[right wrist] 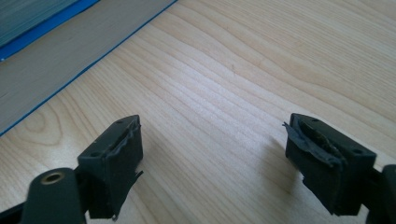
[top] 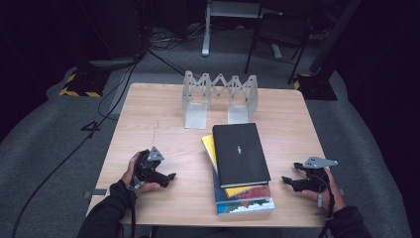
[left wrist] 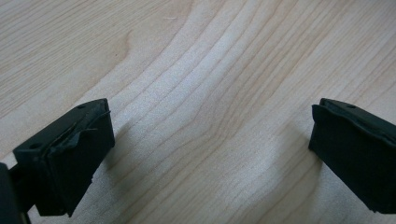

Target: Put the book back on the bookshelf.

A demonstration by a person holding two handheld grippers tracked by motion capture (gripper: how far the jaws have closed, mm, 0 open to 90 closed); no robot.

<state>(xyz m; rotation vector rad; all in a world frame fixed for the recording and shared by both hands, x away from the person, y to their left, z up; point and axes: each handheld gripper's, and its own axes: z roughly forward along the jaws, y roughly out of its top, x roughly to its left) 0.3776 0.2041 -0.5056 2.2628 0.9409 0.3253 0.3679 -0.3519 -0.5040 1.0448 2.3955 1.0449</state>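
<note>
Two claws flanking a stack of books on the worktop [top: 148,119].
Left claw [top: 171,176] at 8 o'clock and right claw [top: 286,180] at 4 o'clock, both spread apart and empty; book stack [top: 240,166] centred, black book [top: 239,151] on top.

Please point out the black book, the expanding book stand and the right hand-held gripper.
black book [top: 241,152]: high view, middle of its cover.
expanding book stand [top: 221,85]: high view, zigzag lattice.
right hand-held gripper [top: 288,181]: high view, between its open jaw tips.

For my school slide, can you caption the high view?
Two open grippers, left and right, flank a stack of books before an expandable rack.
</note>
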